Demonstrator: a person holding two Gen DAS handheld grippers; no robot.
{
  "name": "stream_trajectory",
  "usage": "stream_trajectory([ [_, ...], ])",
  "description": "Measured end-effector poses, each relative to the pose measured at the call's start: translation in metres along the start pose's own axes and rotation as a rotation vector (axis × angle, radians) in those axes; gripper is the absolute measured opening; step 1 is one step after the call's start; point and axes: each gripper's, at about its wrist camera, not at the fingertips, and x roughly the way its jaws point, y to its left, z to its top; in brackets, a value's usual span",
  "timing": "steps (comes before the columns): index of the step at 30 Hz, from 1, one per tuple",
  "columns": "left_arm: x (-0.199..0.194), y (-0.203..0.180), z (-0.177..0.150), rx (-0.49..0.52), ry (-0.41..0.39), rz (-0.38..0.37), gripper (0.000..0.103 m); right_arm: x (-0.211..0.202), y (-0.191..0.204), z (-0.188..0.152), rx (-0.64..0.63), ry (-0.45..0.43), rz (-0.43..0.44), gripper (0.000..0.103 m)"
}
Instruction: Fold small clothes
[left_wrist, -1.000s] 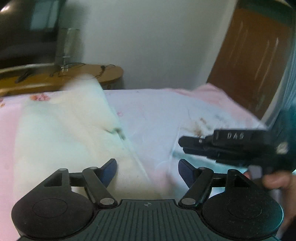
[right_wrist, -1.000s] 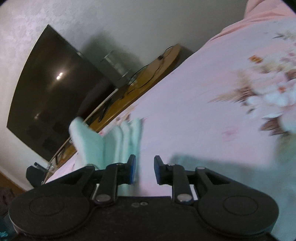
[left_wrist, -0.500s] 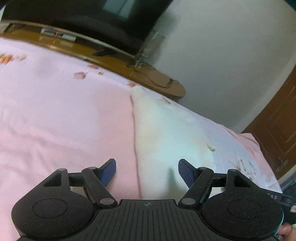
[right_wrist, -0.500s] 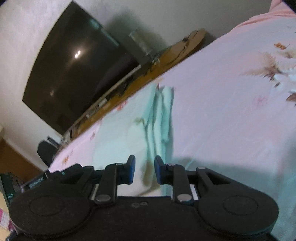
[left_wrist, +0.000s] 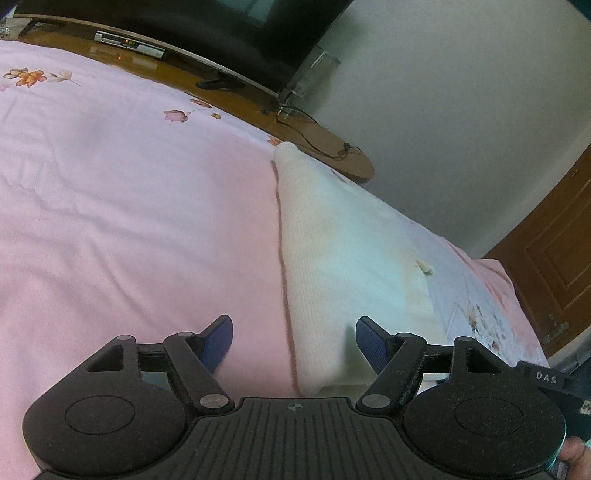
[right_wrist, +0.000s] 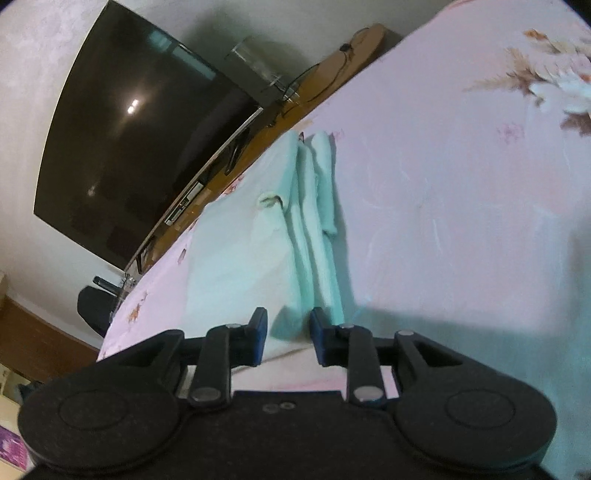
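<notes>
On the pink floral bedsheet (left_wrist: 129, 229) before me lies one small pale knitted garment (left_wrist: 343, 251), cream in my left view and mint-tinted in my right (right_wrist: 236, 258), spread flat with a narrow strip folded along one long edge. My left gripper (left_wrist: 293, 341) stands wide, its blue pads straddling the garment's near edge without pressing it. My right gripper (right_wrist: 286, 338) stands narrower, jaws opening; the garment's near end sits between the pads, not pinched. Beyond the bed: a curved wooden shelf (left_wrist: 317, 140) and a dark flat television screen (right_wrist: 140, 133).
</notes>
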Motion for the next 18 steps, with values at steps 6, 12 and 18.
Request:
stream_trajectory([
  [6,0.000,-0.005,-0.005,-0.001,0.008,-0.003,0.073,0.000,-0.007,-0.007,0.068,-0.002,0.013,0.032],
  [12,0.001,-0.005,-0.005,-0.015,0.008,0.012,0.073,0.013,-0.012,-0.005,0.137,-0.009,0.050,0.018],
  [18,-0.004,-0.004,-0.002,-0.004,0.009,0.009,0.073,-0.005,0.005,-0.020,0.069,-0.062,0.026,0.007],
])
